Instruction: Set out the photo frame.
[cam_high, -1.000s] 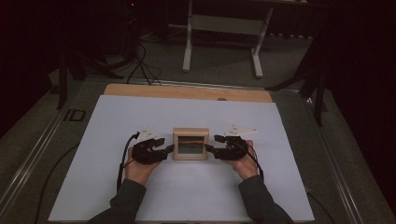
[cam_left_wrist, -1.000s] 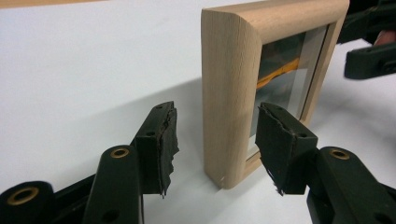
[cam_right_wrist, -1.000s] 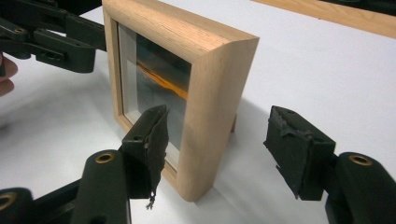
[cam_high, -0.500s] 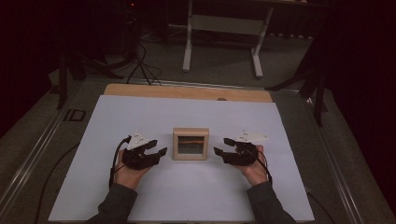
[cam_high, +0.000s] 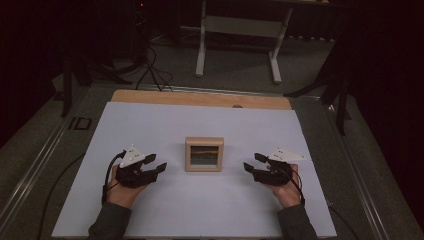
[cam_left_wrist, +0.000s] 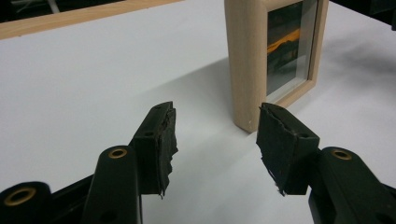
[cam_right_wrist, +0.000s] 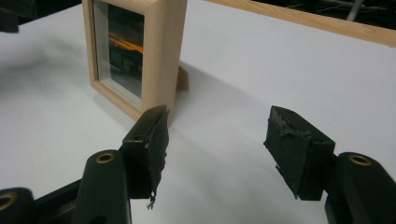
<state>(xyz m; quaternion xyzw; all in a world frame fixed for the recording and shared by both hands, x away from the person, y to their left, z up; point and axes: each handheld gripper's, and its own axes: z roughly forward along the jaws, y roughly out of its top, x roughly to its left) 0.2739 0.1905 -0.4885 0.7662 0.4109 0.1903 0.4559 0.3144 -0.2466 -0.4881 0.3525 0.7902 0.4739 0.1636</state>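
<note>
Now the wooden picture frame stands upright near the middle of the white worktop, its glass face turned toward the person's side. It is free of both tongs — one pair sits on each side of it, apart from it.

Seen from the high view, the left tongs rest low over the worktop to the frame's left, held in the left hand, with the grey three-cornered plate on top. The right tongs lie to the frame's right in the right hand, pointing inward at the frame.

From the left gripper view, the left tongs gape wide with nothing between the pads (the rubber on them is ragged at the edges), and the frame stands just beyond the right-hand pad, its pale wood side edge nearest. From the right gripper view, the right tongs are likewise spread wide and empty — the frame rises just past the left-hand pad, and a small prop shows behind it. A dark scene with an orange streak shows behind the glass.
</note>
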